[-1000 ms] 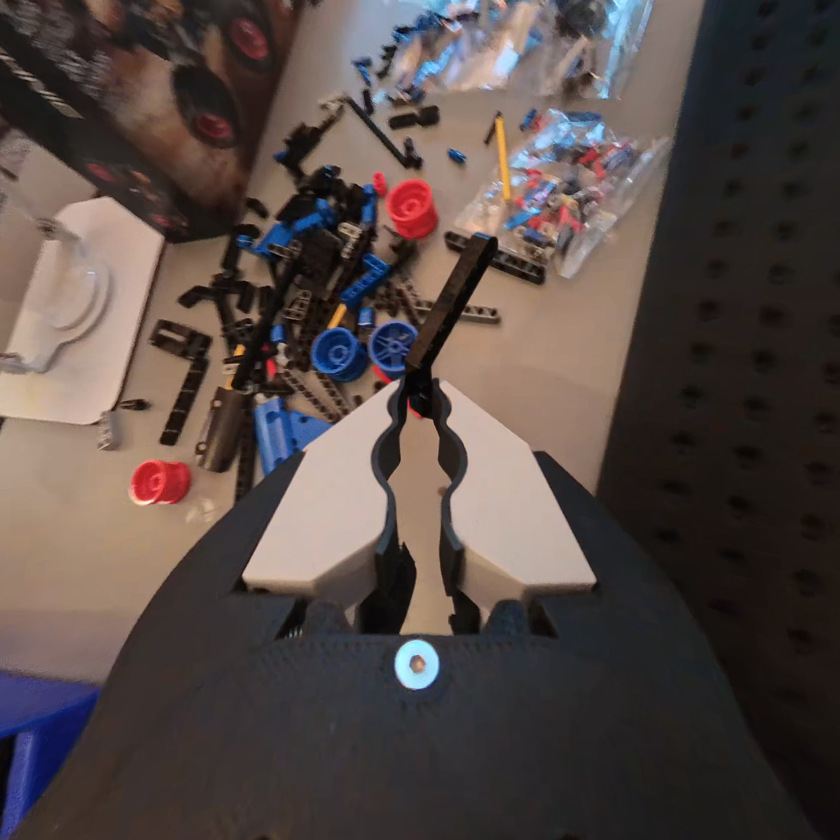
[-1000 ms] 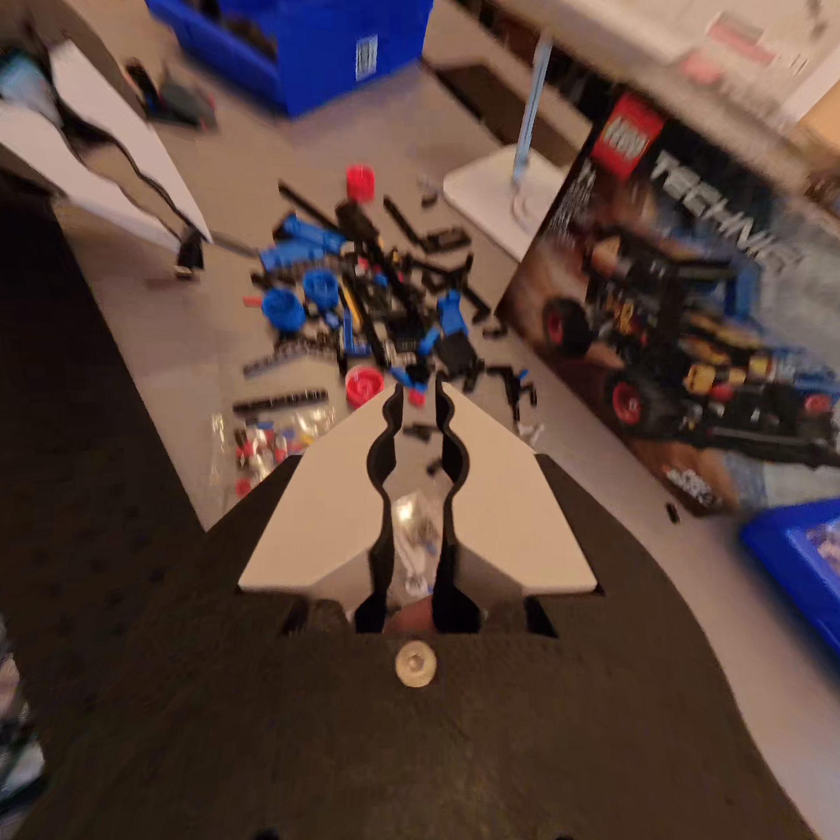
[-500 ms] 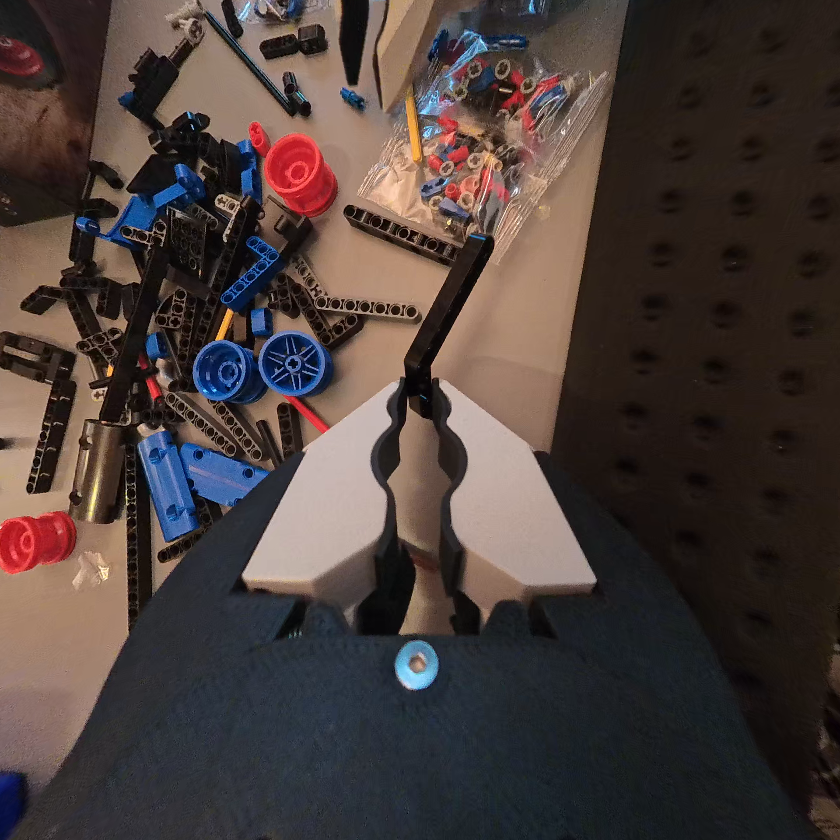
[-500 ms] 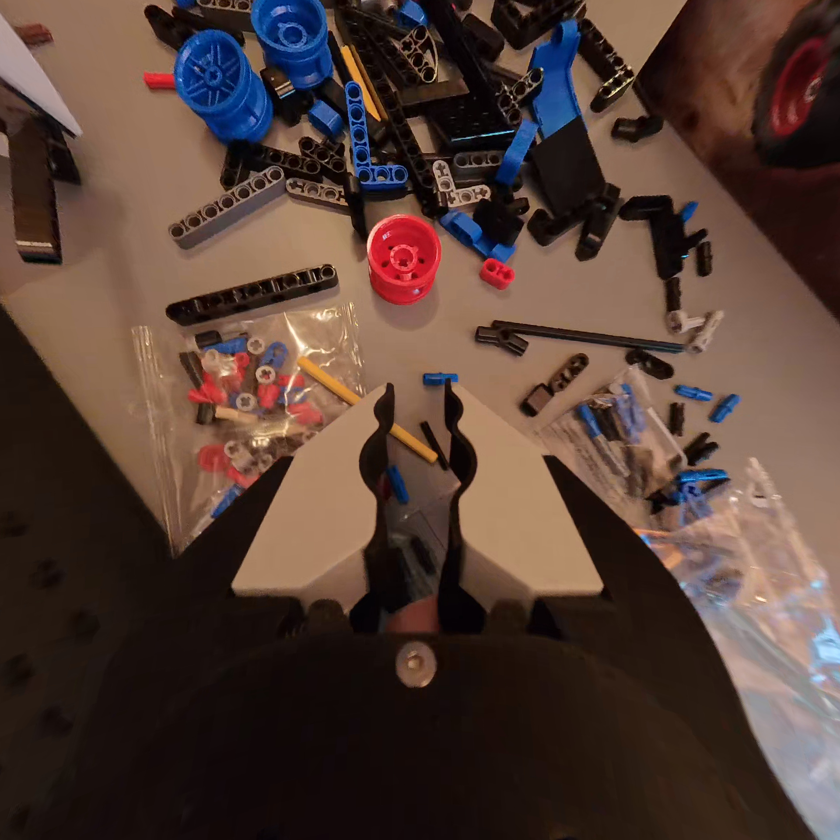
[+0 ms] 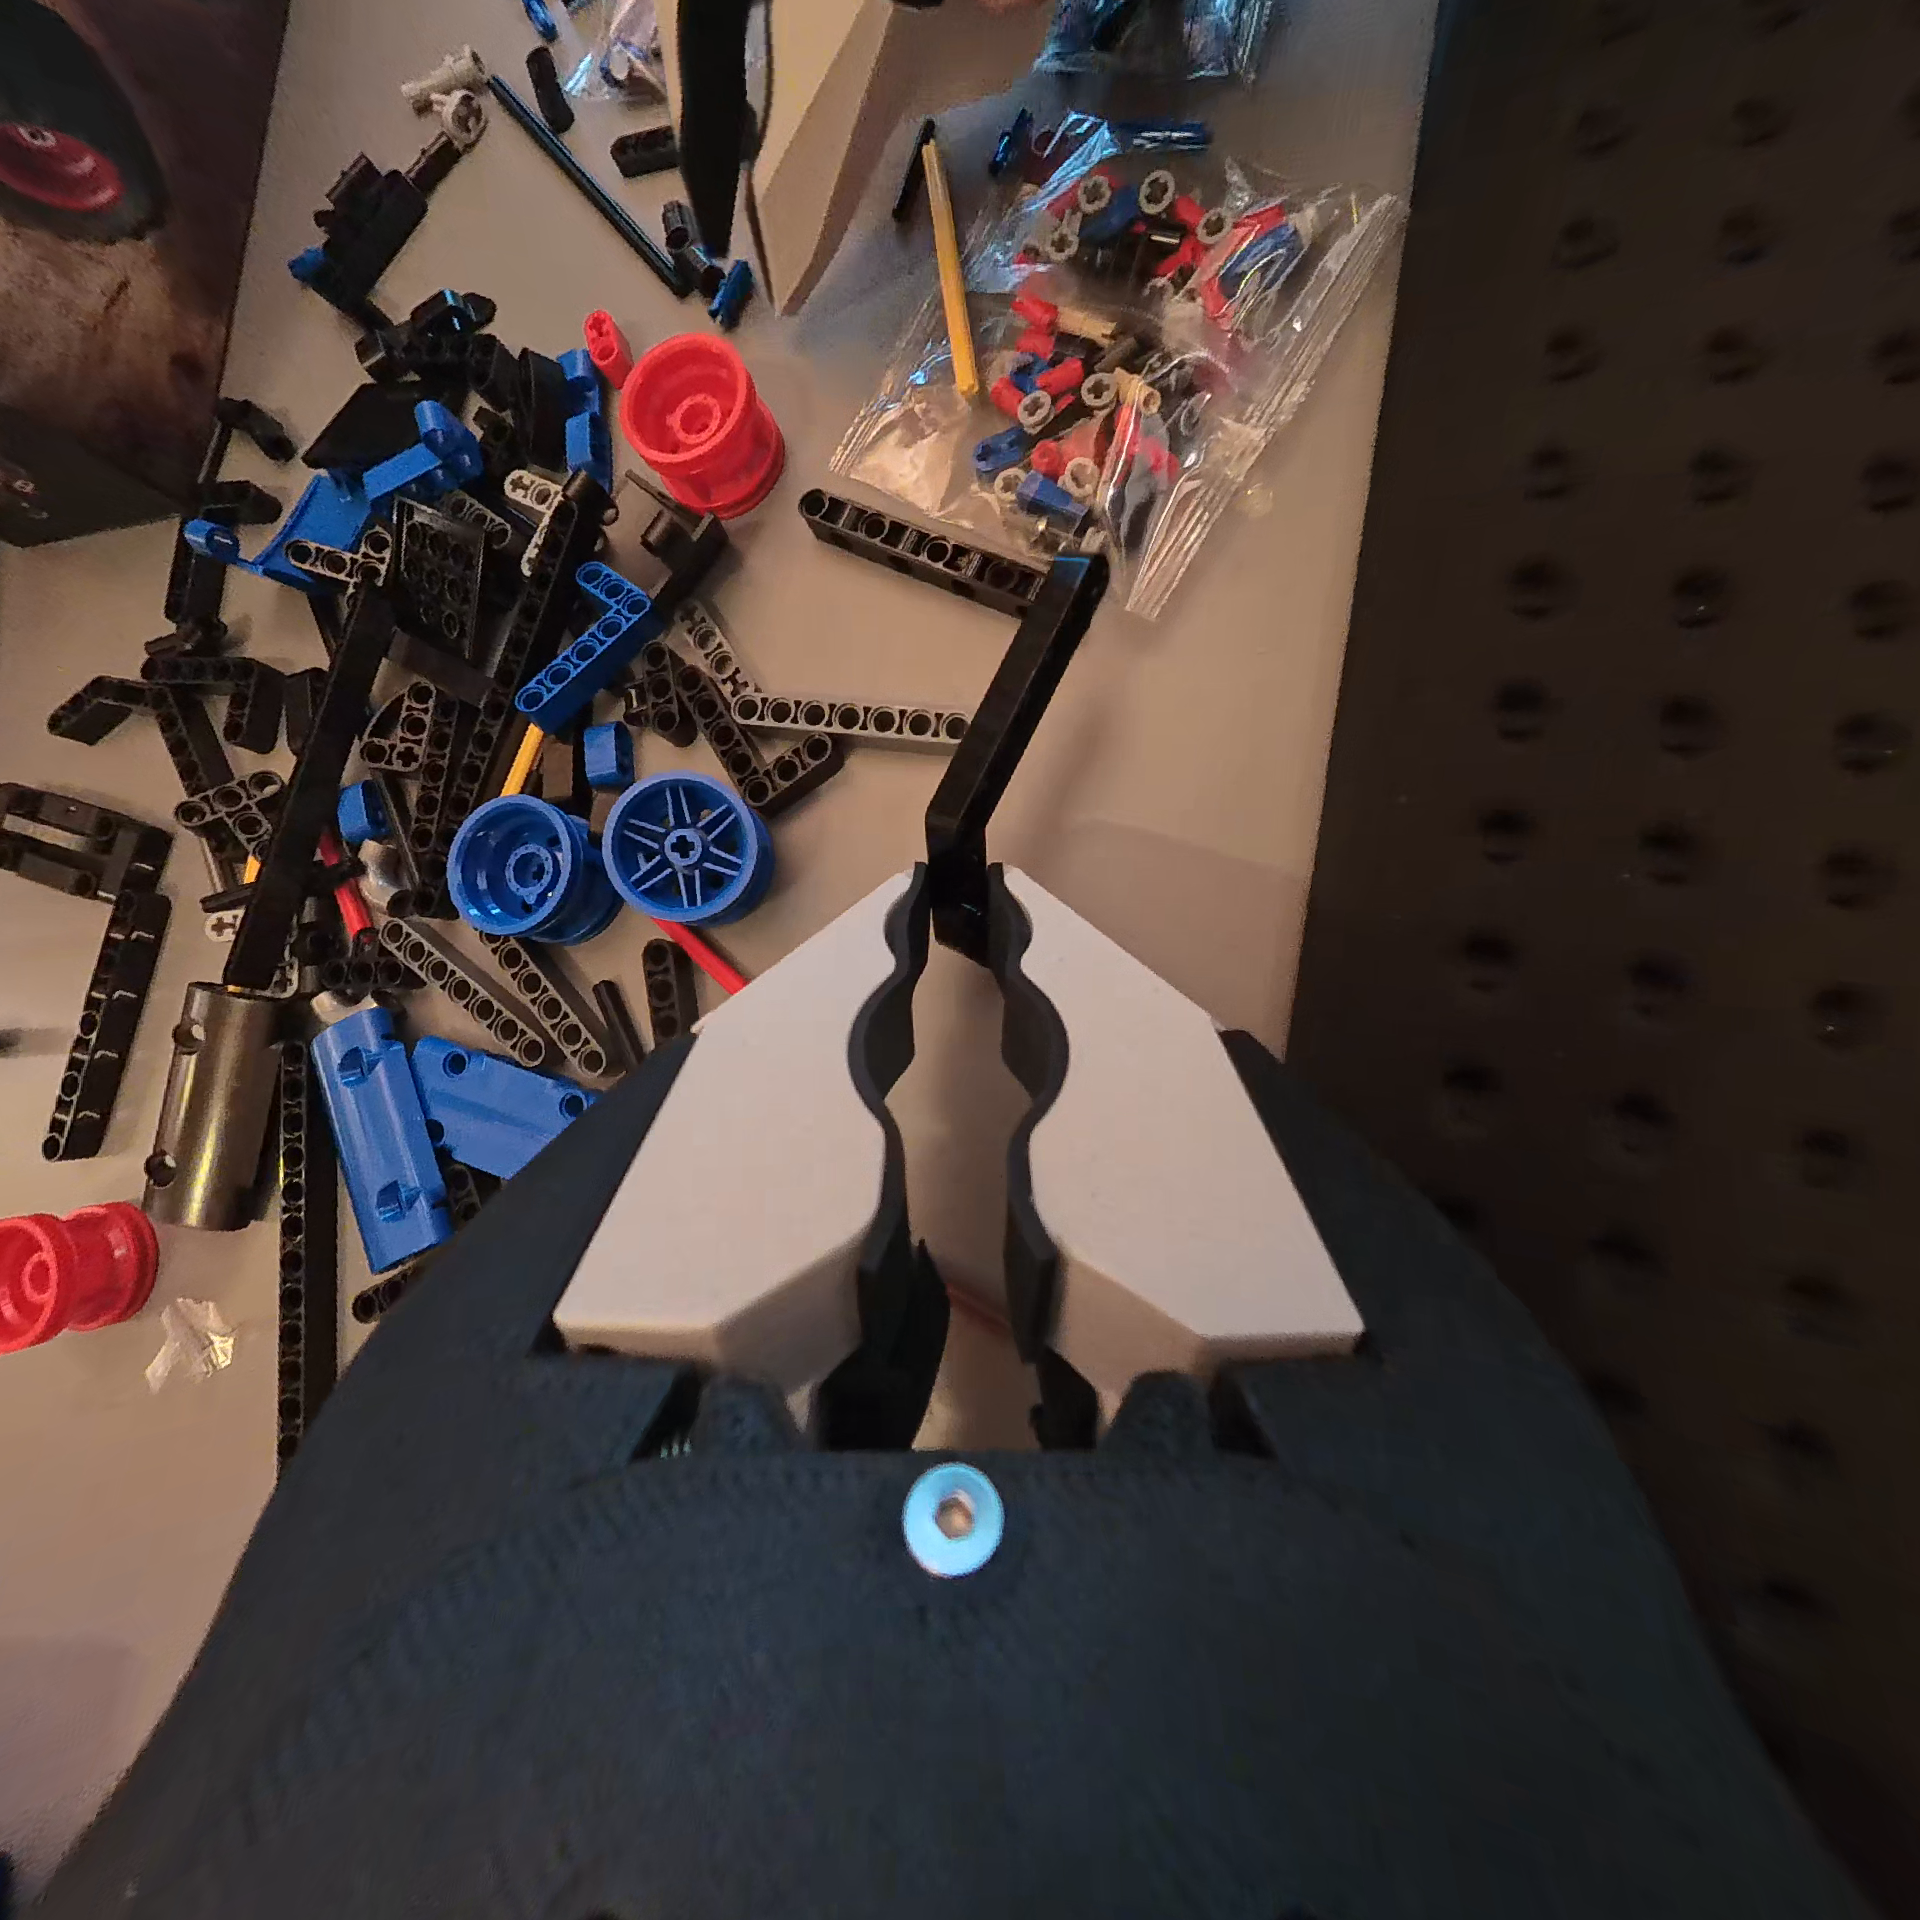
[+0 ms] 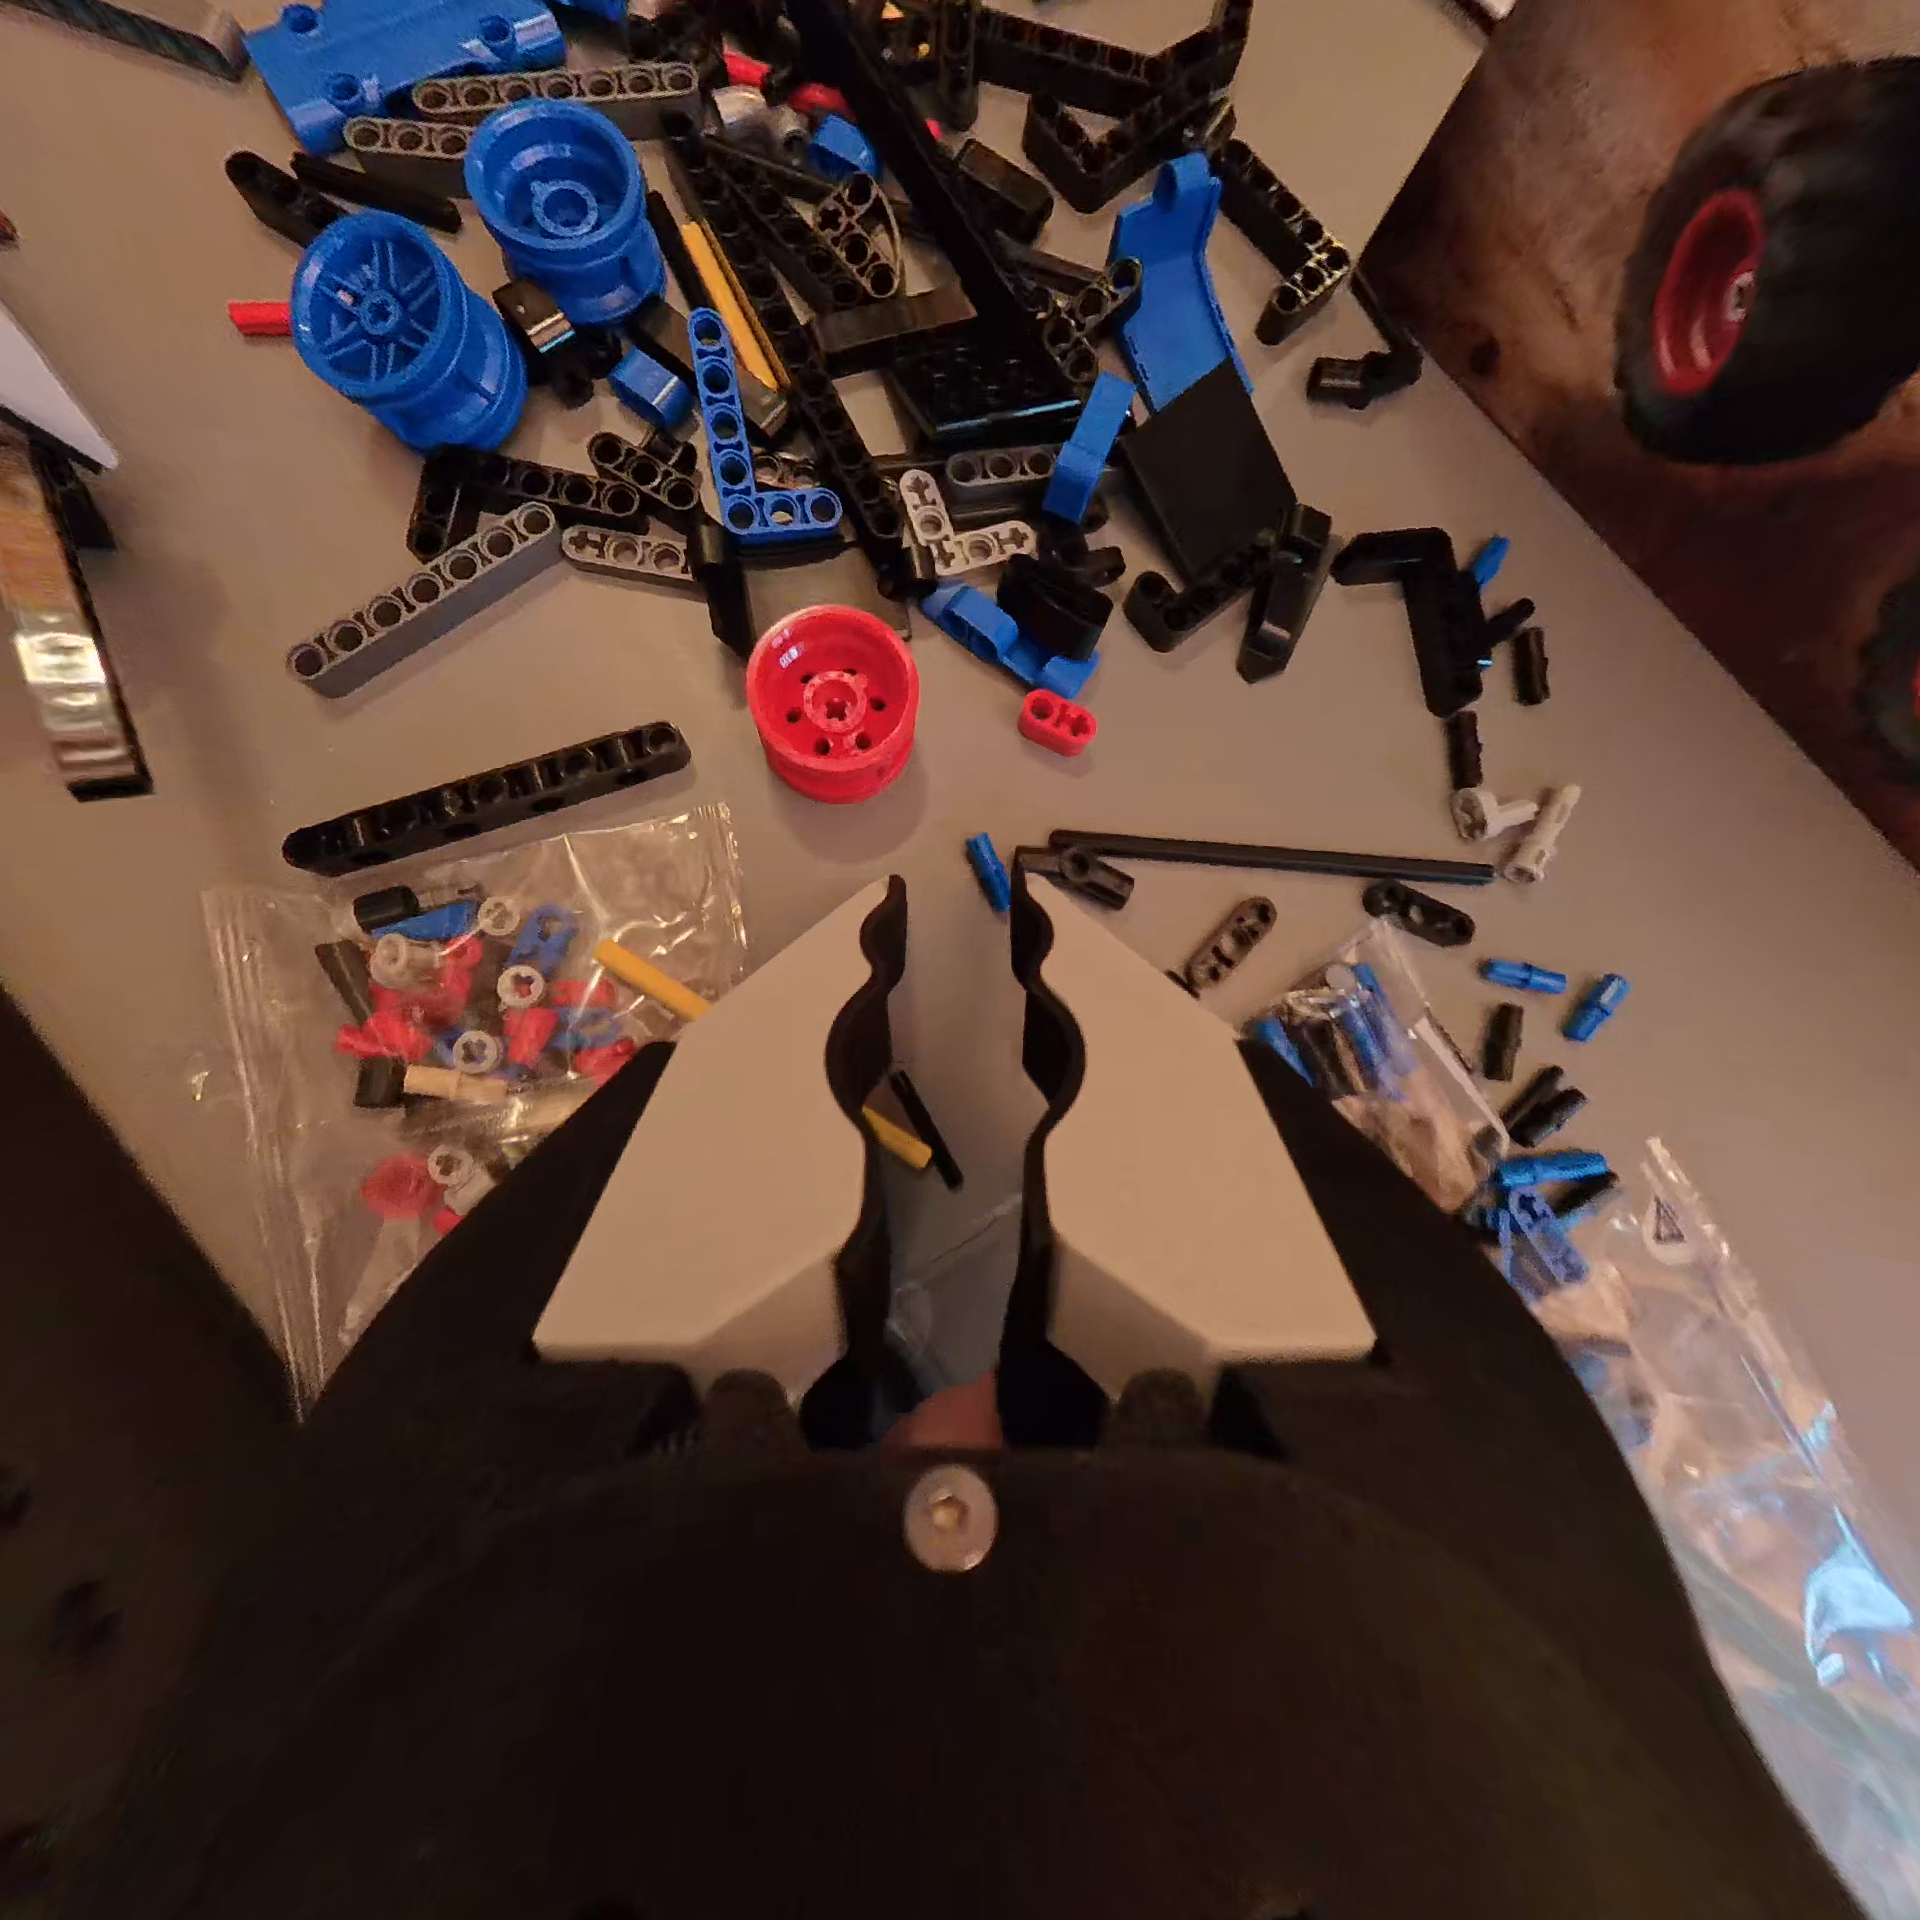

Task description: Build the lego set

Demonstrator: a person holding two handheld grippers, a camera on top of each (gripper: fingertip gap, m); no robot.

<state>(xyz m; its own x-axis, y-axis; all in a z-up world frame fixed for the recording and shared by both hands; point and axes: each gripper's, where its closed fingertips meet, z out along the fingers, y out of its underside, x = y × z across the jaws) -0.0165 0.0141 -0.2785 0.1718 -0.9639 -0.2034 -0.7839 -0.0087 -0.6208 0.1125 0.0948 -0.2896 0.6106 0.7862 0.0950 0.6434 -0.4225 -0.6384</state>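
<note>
My left gripper (image 5: 961, 899) is shut on the lower end of a black bent beam (image 5: 1023, 707), which sticks up and to the right above the grey table (image 5: 1164, 790). The beam also shows at the left edge of the right wrist view (image 6: 73, 665). My right gripper (image 6: 958, 896) is open and empty, low over the table between two clear bags. A small blue pin (image 6: 987, 873) lies just beyond its tips. A pile of black and blue beams (image 5: 468, 644) lies to the left, with two blue wheels (image 5: 686, 847) and a red wheel (image 5: 701, 421).
A bag of small red, blue and grey parts (image 6: 468, 1018) lies left of the right gripper, and another bag (image 6: 1558, 1195) lies to its right. A long black beam (image 6: 488, 795), a black axle (image 6: 1268, 857) and the set's box (image 6: 1714, 312) are nearby. A black perforated panel (image 5: 1662, 727) borders the table. Tip to tip, the grippers are about 15 cm apart. The red wheel (image 5: 701, 421) lies some 4 cm from my right tips, 12 cm from my left tips. Seen from the right wrist view (image 6: 793, 685) as well.
The right gripper came down from high above the table to the spot between the bags, jaws a little wider. The left gripper moved in closer, still holding the beam.
</note>
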